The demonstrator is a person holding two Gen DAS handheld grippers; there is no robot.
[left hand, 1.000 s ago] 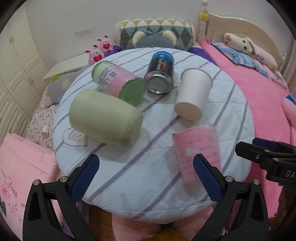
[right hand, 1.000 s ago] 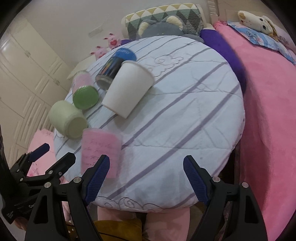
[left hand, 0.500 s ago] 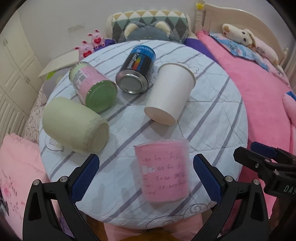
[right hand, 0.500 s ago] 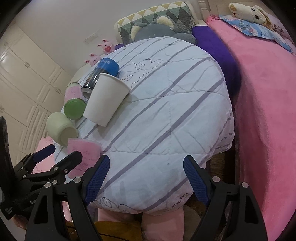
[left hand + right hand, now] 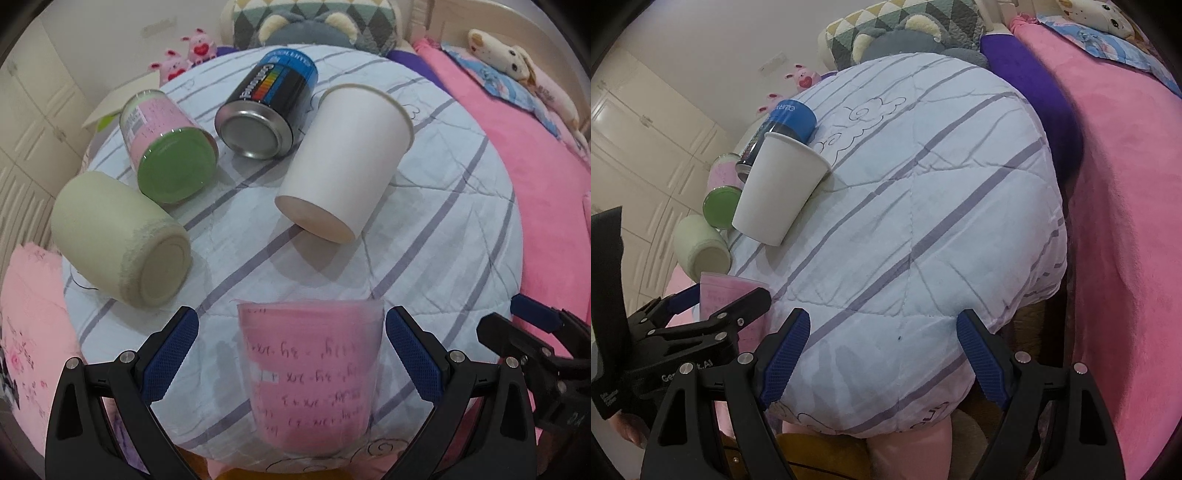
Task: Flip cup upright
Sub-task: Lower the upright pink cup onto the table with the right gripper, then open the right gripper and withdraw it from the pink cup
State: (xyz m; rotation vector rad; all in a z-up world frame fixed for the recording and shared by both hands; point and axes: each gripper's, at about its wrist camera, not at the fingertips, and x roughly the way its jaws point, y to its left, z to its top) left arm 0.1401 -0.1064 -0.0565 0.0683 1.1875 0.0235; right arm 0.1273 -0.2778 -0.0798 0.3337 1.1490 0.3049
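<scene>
since a second ago the left gripper (image 5: 291, 354) has centred its wide-open jaws around the pink cup (image 5: 310, 376), not yet gripping; right gripper (image 5: 882, 354) open, empty.

Blue can (image 5: 271, 105), green-lidded jar (image 5: 168, 147) lying.

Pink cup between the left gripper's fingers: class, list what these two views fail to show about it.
- Left wrist view: the pink cup is blurred, so its writing is unreadable.
- Right wrist view: the left gripper covers most of it.
- Neither view shows whether the fingers touch it.
</scene>
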